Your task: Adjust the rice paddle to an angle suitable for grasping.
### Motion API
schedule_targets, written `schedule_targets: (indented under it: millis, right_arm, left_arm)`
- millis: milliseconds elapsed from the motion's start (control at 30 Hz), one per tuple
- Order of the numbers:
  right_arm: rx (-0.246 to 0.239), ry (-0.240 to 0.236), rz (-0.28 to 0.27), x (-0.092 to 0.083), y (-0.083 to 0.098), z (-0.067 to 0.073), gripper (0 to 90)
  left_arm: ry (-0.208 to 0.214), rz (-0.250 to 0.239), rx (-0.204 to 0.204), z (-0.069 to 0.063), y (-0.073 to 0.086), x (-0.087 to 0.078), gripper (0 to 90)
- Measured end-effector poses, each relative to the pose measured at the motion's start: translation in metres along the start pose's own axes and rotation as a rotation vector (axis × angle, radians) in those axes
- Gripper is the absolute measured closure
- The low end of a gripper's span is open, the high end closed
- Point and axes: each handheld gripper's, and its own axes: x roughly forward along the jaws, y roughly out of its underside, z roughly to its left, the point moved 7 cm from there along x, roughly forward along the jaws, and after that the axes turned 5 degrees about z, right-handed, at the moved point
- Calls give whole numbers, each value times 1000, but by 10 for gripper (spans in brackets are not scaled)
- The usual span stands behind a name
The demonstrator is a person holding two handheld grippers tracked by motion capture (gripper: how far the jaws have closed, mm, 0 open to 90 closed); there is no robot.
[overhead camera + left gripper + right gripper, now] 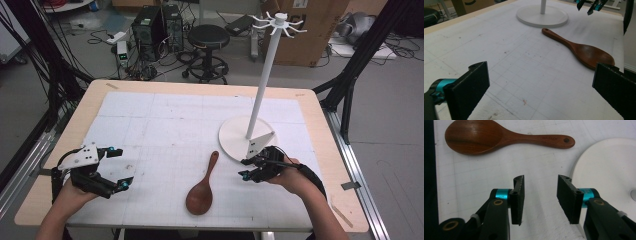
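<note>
Spoon (201, 191) of dark wood lay flat on the white gridded mat (165, 125) covering the worktop (75, 115), near the front edge, bowl toward the person and handle angled away toward the white stand (260, 90). The handle end, with its small hole, stopped just short of the stand's round base (232, 137) without touching it. From that base a thin white pole rose to a crown of hooks. The right tool (245, 169) hovered just right of the spoon, beside the base edge, jaws parted with nothing between them; in the right gripper view it (541, 197) pointed at bare mat below the spoon (499, 137). The left tool (117, 167) sat well apart at the mat's left side, jaws spread wide and empty.
</note>
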Motion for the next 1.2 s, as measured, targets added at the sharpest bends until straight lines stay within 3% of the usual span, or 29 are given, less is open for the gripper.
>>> schedule_targets:
  millis: [167,267,367,933,1200]
  right_arm:
    - [-9,0,37,6,-3,-1,689]
    - [-18,-7,83,9,-8,-2,822]
    - [-29,5,108,14,-13,-3,888]
    - [-86,-7,229,53,-37,-3,893]
    - [-66,21,282,66,-44,-13,893]
  left_arm:
    - [1,1,-3,0,1,0,17]
    - [1,1,-3,0,0,0,17]
    - [1,1,-3,0,1,0,17]
    - [3,4,-1,0,1,0,17]
    - [3,1,2,1,1,-1,17]
